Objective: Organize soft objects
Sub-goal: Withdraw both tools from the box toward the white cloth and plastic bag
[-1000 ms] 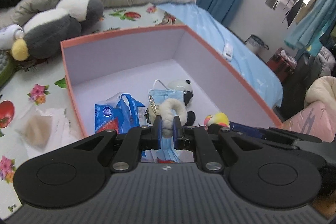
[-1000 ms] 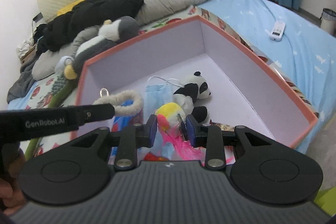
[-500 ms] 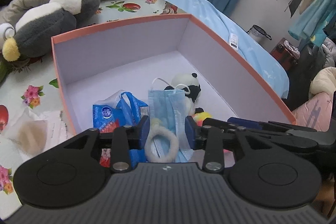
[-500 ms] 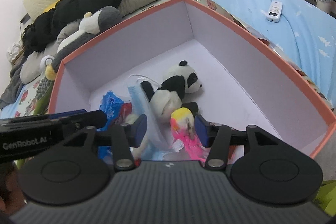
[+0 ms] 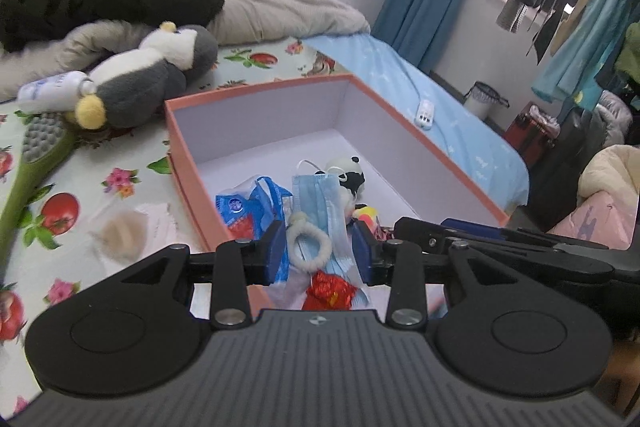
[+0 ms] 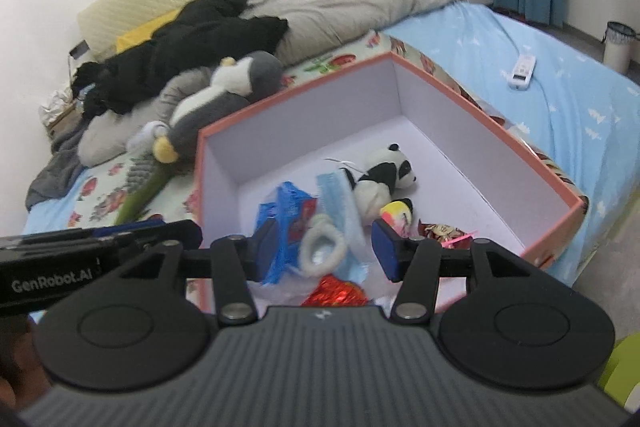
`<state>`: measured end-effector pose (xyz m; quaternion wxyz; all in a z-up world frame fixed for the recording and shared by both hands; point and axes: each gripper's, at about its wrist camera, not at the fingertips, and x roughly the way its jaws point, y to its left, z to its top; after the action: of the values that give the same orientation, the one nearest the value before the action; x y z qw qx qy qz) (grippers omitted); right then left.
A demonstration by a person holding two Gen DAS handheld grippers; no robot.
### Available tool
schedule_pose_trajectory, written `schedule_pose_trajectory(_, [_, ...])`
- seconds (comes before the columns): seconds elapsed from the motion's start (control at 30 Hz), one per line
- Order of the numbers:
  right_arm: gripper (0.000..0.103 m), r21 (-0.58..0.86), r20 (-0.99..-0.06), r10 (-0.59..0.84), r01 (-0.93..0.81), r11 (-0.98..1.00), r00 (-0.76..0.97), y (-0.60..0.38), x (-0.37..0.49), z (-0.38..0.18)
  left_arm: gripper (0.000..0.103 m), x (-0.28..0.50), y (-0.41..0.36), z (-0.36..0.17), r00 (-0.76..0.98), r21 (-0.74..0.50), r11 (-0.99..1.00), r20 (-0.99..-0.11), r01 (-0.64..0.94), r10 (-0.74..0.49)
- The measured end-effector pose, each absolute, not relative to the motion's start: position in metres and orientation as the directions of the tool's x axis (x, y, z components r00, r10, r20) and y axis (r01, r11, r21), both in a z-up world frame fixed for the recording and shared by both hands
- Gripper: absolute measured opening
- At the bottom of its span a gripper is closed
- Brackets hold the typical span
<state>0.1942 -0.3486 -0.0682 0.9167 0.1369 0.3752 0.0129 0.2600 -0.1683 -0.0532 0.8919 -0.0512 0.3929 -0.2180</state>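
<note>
Both grippers hang above the near end of the salmon-pink cardboard box with a pale lilac inside (image 5: 424,143), pointing down into it. Half-spread and empty, the left gripper (image 5: 318,247) has let go of the fluffy cream hair scrunchie (image 5: 310,247) it pinched a second ago; the ring now lies below and between its fingers, on the pale blue face mask (image 5: 318,195). Just to its right, the right gripper (image 6: 322,251) has likewise spread and pulled back from the small yellow-and-pink soft toy (image 6: 394,213), which rests on the box floor ahead of its right finger, beside the little black-and-white panda plush (image 6: 380,179). Both drops look finished, so both tools are free for further items. Well beyond the left gripper, outside the box, the large grey-and-white penguin plush (image 5: 148,79) lies on the flowered sheet, probably next.
</note>
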Motion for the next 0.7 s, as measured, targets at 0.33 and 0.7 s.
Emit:
schedule_pose_trajectory(0.33, [0.054, 0.261, -0.646, 0.148, 0.033, 0.965, 0.749, -0.309, 0.126, -0.038, 0.042, 0.176, -0.12, -0.022, 0.652, -0.264, 0.905, -0.629, 0.333, -0.423])
schedule_pose_trajectory(0.7, [0.054, 0.222, -0.6, 0.188, -0.064, 0.973, 0.777, -0.267, 0.077, -0.013, 0.042, 0.102, -0.07, -0.01, 0.722, -0.246, 0.931, -0.589, 0.268, -0.363])
